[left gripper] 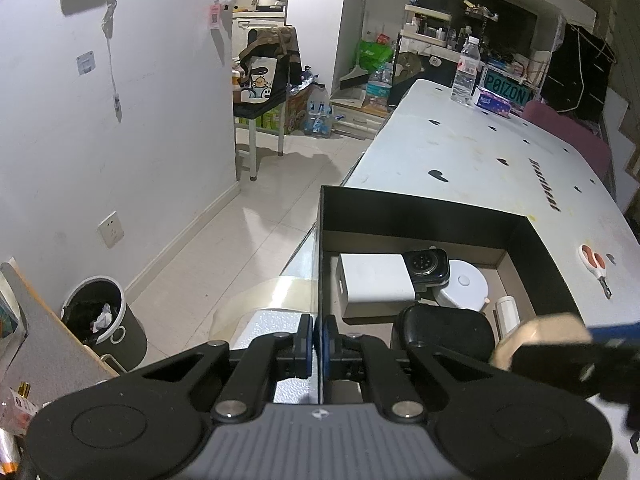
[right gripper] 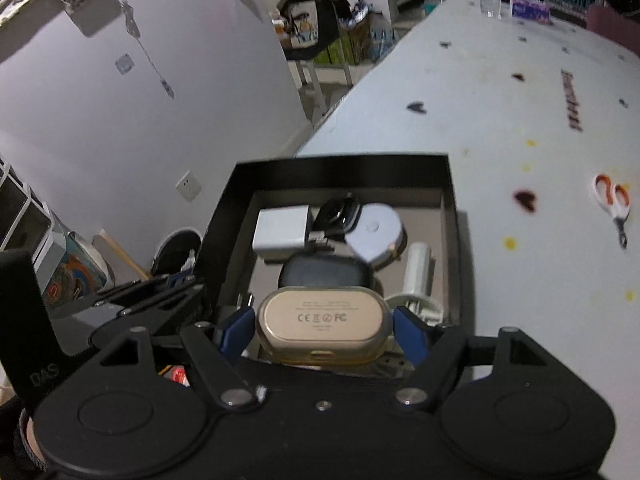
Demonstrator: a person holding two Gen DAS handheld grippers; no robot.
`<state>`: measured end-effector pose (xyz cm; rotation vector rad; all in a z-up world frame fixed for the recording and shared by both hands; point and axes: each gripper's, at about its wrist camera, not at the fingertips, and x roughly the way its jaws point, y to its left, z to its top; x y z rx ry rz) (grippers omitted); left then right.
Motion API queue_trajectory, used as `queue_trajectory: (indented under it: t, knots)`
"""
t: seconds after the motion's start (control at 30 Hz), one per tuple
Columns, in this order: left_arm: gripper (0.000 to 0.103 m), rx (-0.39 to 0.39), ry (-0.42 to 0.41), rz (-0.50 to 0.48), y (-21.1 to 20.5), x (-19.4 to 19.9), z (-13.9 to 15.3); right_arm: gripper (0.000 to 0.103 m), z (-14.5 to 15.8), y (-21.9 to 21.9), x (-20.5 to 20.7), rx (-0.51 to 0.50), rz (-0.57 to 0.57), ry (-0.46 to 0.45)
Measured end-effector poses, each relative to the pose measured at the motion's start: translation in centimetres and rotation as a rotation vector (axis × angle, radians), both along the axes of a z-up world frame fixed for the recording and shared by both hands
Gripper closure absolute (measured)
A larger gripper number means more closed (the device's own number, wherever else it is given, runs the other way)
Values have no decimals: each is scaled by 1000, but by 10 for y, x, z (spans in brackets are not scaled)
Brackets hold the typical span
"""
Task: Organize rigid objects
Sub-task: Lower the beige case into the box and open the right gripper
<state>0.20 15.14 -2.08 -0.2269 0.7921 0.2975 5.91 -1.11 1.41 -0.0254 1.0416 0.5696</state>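
We pinch the black box (left gripper: pixel 400 208) wall with left claw (left gripper: pixel 318 336) | right claw (right gripper: pixel 323 330) clamped on gold case (right gripper: pixel 323 322) above box | several items boxed | scissors (right gripper: pixel 614 204) remain on surface (right gripper: pixel 500 80)

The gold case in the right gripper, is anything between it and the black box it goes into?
Nothing visible blocks it. The gold case hangs over the near end of the open black box. The black pouch and white cylinder already lie just beyond it, so free floor there looks tight.
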Motion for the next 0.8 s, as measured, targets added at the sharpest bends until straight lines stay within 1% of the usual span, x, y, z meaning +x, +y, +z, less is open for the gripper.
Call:
queue_trajectory:
  t: [0.13,0.17,0.3,0.4,0.5,0.53,0.7,0.73,0.8]
  knots:
    - [99,-2,0,2,1,0,0,27,-4,2,2,3,-31,27]
    - [98,-13,-2,3,2,0,0,27,-4,2,3,9,-35,35]
    - [98,-27,-4,5,5,-1,0,27,-8,2,7,18,-60,41]
    - [98,-28,-4,6,5,-1,0,27,-15,1,12,36,-80,86]
    - [98,-27,-4,5,4,-1,0,26,-23,-2,18,61,-101,160]
    - [98,-25,-4,4,4,-1,1,26,-24,-2,19,69,-102,167]
    - [98,-25,-4,4,4,-1,0,26,-24,1,16,38,-90,157]
    - [98,-25,-4,4,4,-1,0,27,-24,0,15,41,-91,156]
    - [98,-25,-4,4,5,-1,0,25,-21,-1,15,55,-86,152]
